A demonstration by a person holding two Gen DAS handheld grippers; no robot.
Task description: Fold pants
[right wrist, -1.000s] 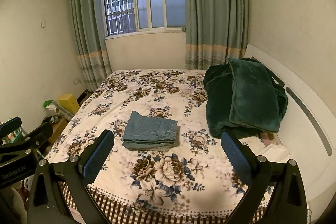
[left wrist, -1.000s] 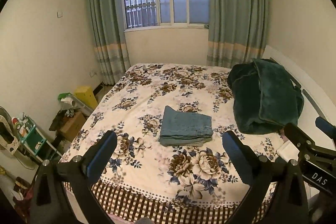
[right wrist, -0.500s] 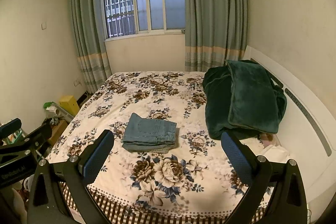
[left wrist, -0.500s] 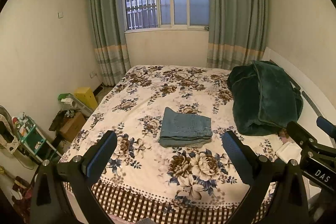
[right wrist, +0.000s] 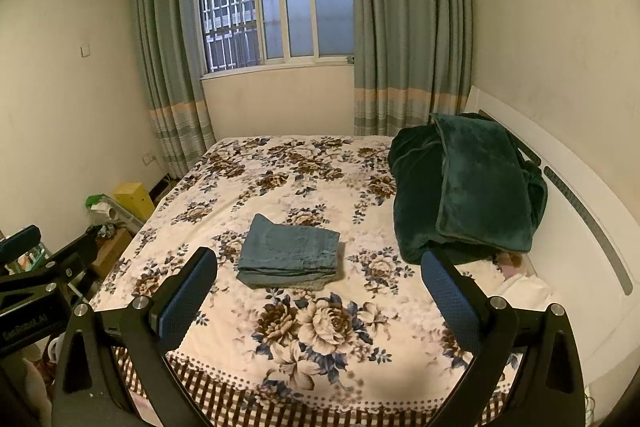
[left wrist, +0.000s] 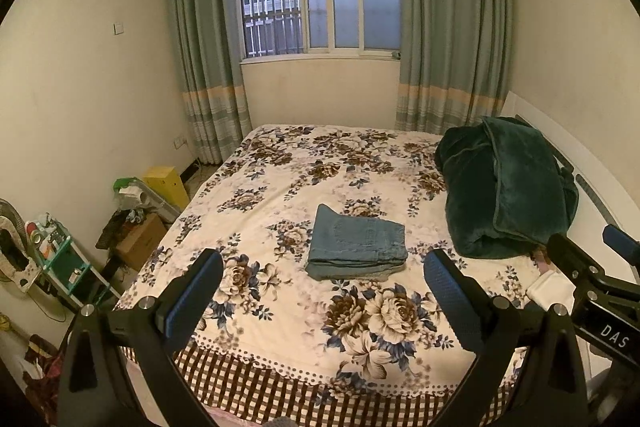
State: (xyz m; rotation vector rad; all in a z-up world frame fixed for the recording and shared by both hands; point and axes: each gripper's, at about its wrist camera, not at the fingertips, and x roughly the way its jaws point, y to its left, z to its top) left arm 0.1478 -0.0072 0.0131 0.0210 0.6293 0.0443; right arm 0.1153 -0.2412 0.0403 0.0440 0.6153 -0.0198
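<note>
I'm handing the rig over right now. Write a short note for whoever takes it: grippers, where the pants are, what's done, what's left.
Left gripper: open, empty, held back from the near edge of the bed.
Right gripper: open, empty, likewise off the bed.
Pants: jeans folded into a compact stack, lying flat mid-bed on the floral bedspread, touched by neither gripper.
Green blanket: bundled by the headboard, apart from the pants.
Done: the fold looks complete, edges roughly aligned.
Left: probably nothing; at most check the stack sits tidy.
</note>
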